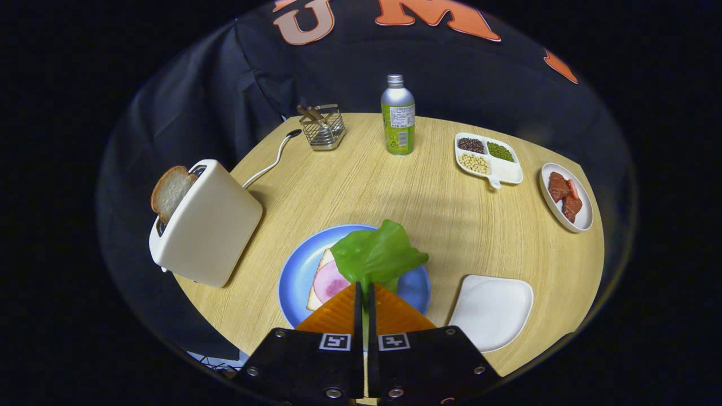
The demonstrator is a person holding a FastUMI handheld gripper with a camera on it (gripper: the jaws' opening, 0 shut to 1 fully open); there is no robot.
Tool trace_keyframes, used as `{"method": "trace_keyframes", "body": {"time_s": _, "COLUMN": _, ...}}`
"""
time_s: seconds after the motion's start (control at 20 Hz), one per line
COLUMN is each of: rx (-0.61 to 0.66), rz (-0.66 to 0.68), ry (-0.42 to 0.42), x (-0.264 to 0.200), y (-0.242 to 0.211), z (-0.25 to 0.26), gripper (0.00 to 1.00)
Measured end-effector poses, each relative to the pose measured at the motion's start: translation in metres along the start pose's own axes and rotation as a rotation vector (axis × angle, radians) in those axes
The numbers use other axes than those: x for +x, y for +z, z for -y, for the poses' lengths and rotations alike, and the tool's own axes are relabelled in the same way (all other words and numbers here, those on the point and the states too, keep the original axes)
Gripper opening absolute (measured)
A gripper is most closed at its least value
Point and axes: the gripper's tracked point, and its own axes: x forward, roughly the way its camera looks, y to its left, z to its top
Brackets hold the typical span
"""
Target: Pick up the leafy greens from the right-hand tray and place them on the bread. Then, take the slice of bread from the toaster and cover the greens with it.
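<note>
Crinkled green leaf [377, 255] hanging pinched between closed gripper [364, 288] fingers, fanning away over ham-topped bread [316, 282] on round blue plate [296, 270].

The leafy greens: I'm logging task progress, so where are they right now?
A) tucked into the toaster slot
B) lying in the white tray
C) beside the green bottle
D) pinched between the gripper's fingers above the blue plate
D: the gripper is shut on the leafy greens, holding them over the bread and ham on the blue plate; the white tray is bare.
</note>
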Motion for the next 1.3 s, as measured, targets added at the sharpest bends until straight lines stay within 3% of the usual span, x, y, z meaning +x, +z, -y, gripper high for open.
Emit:
{"method": "trace_keyframes", "body": {"time_s": 0.4, "rx": -0.049, "rz": -0.023, "ry": 0.070, "x": 0.012, "y": -0.005, "z": -0.029, "gripper": 0.04}}
{"method": "trace_keyframes", "body": {"time_s": 0.65, "rx": -0.101, "rz": -0.028, "ry": 0.063, "x": 0.014, "y": -0.011, "z": -0.031, "gripper": 0.03}}
{"method": "trace_keyframes", "body": {"time_s": 0.75, "rx": -0.136, "rz": -0.027, "ry": 0.016, "x": 0.020, "y": -0.011, "z": -0.019, "gripper": 0.03}}
{"method": "trace_keyframes", "body": {"time_s": 0.85, "rx": -0.180, "rz": -0.016, "ry": -0.024, "x": 0.028, "y": -0.009, "z": -0.011, "gripper": 0.07}}
{"method": "trace_keyframes", "body": {"time_s": 1.15, "rx": -0.181, "rz": -0.007, "ry": -0.008, "x": 0.036, "y": -0.005, "z": -0.009, "gripper": 0.19}}
{"method": "trace_keyframes", "body": {"time_s": 1.3, "rx": -0.171, "rz": 0.005, "ry": -0.006, "x": 0.031, "y": 0.001, "z": -0.013, "gripper": 0.33}}
